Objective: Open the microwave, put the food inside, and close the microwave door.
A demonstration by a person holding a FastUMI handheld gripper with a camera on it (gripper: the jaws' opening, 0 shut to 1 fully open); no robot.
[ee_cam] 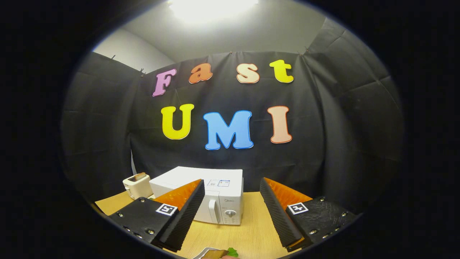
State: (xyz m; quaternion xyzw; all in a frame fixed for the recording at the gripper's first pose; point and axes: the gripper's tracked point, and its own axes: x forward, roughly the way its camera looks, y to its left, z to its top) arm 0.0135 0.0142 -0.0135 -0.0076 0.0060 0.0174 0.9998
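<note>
Starting at the left of the microwave (212,196), a small toaster (137,185) sits just beside it, with a slice of bread poking out of its top. Both stand on a wooden table (248,233). The microwave is a white box, and its door is shut. The door handle (214,211) is a white bar on the front, with a round knob (230,213) just to the right of it. The gripper (231,212) hovers in front of the microwave with its fingers spread wide apart, and nothing is held between them. The handle shows in the gap, close to the left finger. Nearer than the microwave, low between the fingers, is a plate (205,254) with the food (221,254) on it, something brown with a bit of green. I think the first step is in hand, which is opening the door. Next, the gripper should move forward to the microwave, get its fingers on the handle and pull the door open. The food has to wait on its plate until then.
</note>
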